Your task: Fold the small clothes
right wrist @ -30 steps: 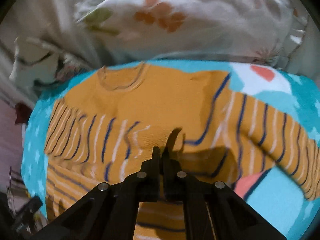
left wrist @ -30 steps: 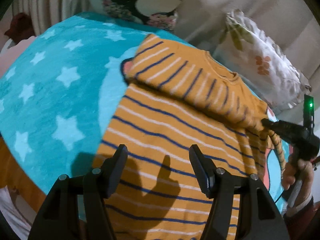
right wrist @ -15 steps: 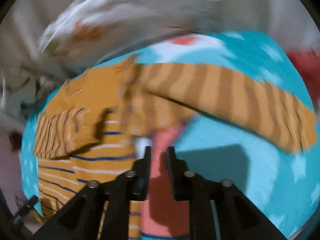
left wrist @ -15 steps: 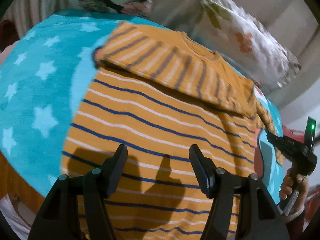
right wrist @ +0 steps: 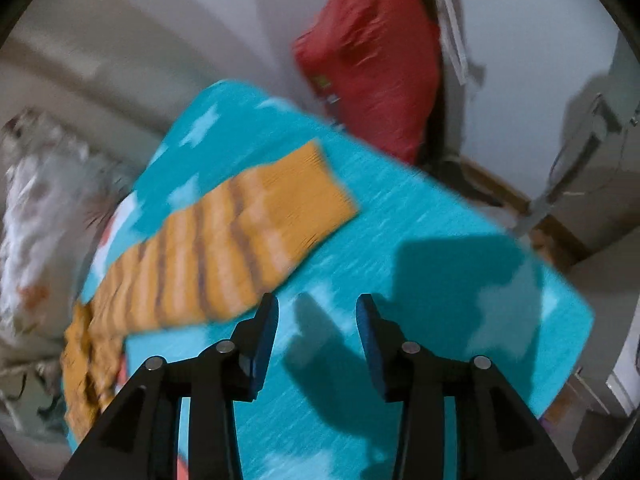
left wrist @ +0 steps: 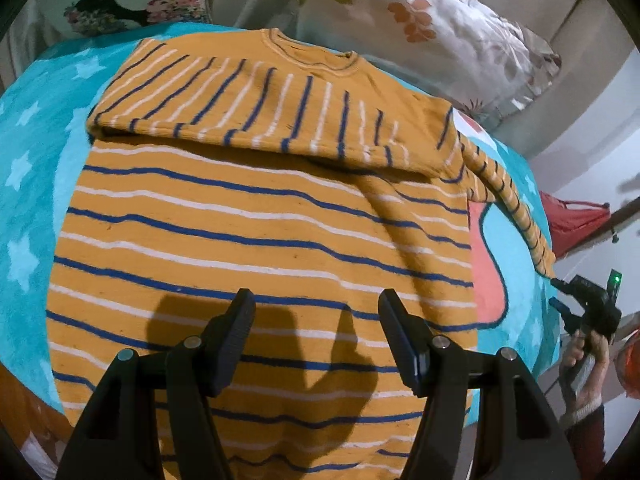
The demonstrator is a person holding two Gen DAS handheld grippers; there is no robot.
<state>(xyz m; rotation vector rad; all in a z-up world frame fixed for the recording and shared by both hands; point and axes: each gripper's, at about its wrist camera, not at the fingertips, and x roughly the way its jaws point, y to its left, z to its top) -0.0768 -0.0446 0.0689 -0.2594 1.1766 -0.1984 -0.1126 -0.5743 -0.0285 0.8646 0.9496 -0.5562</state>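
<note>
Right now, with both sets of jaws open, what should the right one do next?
Probably close the right gripper on the cuff of the stretched-out sleeve. That sleeve lies flat on the teal blanket, while the other is already folded across the sweater.

one striped sweater (left wrist: 260, 240); one star blanket (left wrist: 28, 168); two grippers (left wrist: 316, 320); two pillows (left wrist: 432, 28)

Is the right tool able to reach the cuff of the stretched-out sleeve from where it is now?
Probably yes. The right tool is open and holds nothing, and only bare blanket lies between it and the cuff of the sleeve, which lies flat and uncovered. The view is blurred, so the exact gap is unclear.
</note>
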